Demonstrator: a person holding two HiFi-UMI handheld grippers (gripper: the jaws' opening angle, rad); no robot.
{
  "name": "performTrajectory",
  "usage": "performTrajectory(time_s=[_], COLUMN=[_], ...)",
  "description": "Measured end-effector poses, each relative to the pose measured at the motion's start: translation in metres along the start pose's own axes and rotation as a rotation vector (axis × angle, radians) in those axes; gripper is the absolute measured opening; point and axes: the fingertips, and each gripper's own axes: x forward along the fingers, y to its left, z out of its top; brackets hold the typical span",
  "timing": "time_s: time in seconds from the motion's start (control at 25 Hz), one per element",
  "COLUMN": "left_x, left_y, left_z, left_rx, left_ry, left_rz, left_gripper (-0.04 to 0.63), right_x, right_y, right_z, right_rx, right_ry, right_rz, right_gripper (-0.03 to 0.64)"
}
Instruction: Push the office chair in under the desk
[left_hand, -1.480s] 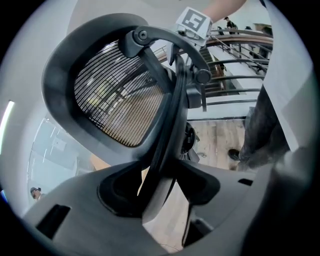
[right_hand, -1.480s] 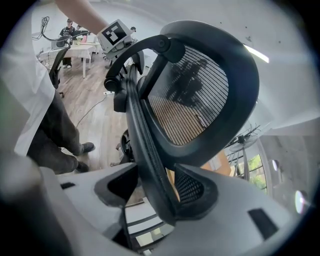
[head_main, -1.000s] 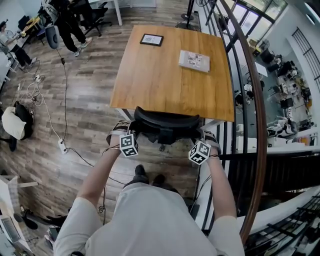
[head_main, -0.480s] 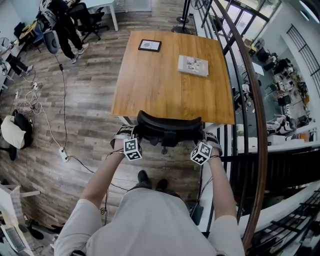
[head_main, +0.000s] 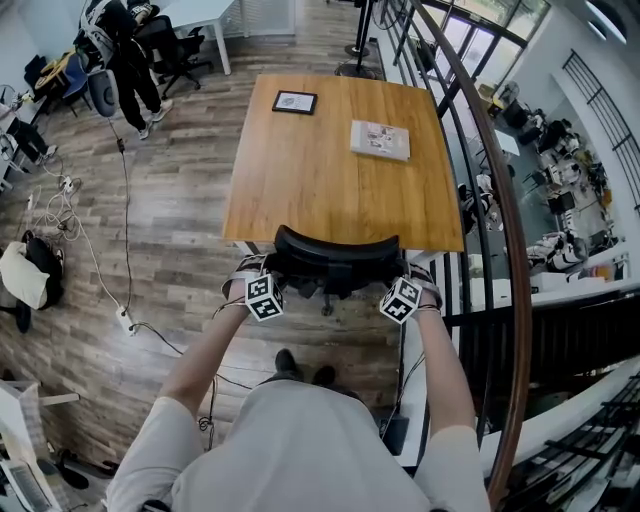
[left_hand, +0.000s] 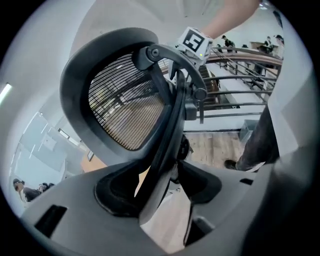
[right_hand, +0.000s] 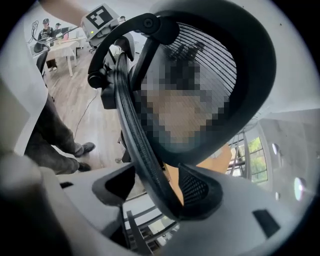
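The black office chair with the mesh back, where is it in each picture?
Head view: the black mesh-backed office chair sits lower middle, at the brown wooden desk's near edge.
Left gripper view: the chair fills the middle, mesh upper left.
Right gripper view: the chair fills the middle, mesh upper right.
Shared landmark: the person's dark shoes.
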Motion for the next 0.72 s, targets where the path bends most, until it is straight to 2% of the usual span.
performTrajectory(time_s=[0.12, 0.2, 0.4, 0.6, 0.72], left_x=[-0.004, -0.009, -0.034, -0.060, -0.079], left_y=[-0.003, -0.003, 0.003, 0.011, 0.015], left_z=[0.002, 0.006, 0.017, 0.025, 0.038], left_rx=[0.022, 0.013, -0.117, -0.199, -0.293], left_ry=[0.007, 0.001, -0.077, -0.116, -0.201], left_rz=[0.001, -0.004, -0.004, 0.027, 0.026], left_gripper=[0.273, 0.286, 0.287, 0.281, 0.262], right_x=[-0.012, -0.025, -0.066, -0.093, -0.114], right_y=[0.000, -0.003, -0.011, -0.011, -0.020], right_z=[0.002, 0.004, 0.015, 0.015, 0.023], right_rx=[0.023, 0.076, 0.299, 0.468, 0.580], right_ry=[-0.014, -0.046, -0.175, -0.253, -0.342], right_rz=[0.006, 0.002, -0.009, 0.012, -0.007], right_gripper=[0.258, 0.258, 0.258, 0.256, 0.255])
